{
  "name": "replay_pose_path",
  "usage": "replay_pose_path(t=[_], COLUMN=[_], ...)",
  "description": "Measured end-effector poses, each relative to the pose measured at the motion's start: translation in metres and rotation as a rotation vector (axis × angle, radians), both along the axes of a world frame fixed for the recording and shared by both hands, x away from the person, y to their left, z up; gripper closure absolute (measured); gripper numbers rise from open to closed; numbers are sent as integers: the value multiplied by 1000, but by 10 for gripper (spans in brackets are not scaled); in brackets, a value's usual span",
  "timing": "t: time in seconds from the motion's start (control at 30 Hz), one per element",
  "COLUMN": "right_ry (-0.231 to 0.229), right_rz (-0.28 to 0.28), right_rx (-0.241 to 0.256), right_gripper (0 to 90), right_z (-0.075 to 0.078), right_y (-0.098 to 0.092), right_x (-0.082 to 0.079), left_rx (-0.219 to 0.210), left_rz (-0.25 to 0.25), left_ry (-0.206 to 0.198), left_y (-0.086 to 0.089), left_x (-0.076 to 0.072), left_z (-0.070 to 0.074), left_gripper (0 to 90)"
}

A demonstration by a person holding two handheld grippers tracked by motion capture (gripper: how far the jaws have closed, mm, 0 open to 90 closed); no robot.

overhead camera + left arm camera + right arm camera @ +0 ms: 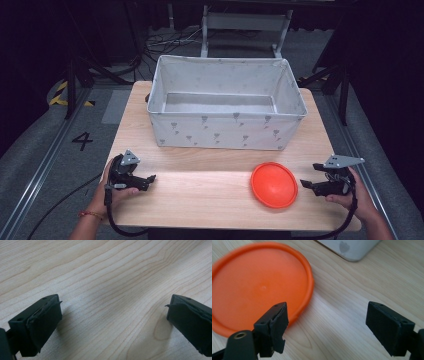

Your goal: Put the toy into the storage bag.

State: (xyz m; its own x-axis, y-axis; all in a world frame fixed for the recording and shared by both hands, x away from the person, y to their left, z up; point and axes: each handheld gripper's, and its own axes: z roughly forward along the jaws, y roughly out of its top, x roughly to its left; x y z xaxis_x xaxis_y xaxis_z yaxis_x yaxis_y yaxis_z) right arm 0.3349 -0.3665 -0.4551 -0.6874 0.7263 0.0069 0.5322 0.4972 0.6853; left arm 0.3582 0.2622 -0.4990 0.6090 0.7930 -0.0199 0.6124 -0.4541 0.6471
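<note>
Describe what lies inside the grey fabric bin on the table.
The bin looks empty: its pale floor and inner walls show bare in the high view. The strip of floor just behind the near wall is hidden, so something flat there cannot be excluded.

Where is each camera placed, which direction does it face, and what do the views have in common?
High view: fixed above the person's side, facing forward and down on the wooden table, fabric bin and orange disc; both hands hold the left gripper and right gripper.
Left gripper view: rides the left gripper, facing bare tabletop between its open jaws.
Right gripper view: rides the right gripper, facing the orange disc and a bin corner, jaws open.
The high and right gripper views share the disc and the bin.
</note>
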Motion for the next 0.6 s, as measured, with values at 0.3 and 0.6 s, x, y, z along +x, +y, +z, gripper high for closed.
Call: replay_pose_path(t=[0.3,0.6], right_ry=[13,67], right_rz=[79,113], right_rx=[-15,-37], right_gripper=[186,185], right_z=[5,-4], right_y=[35,61], right_x=[16,33], left_rx=[0,0], left_rz=[0,0], left_ry=[0,0], left_y=[0,0], left_x=[0,0], left_z=[0,0], left_gripper=[1,1])
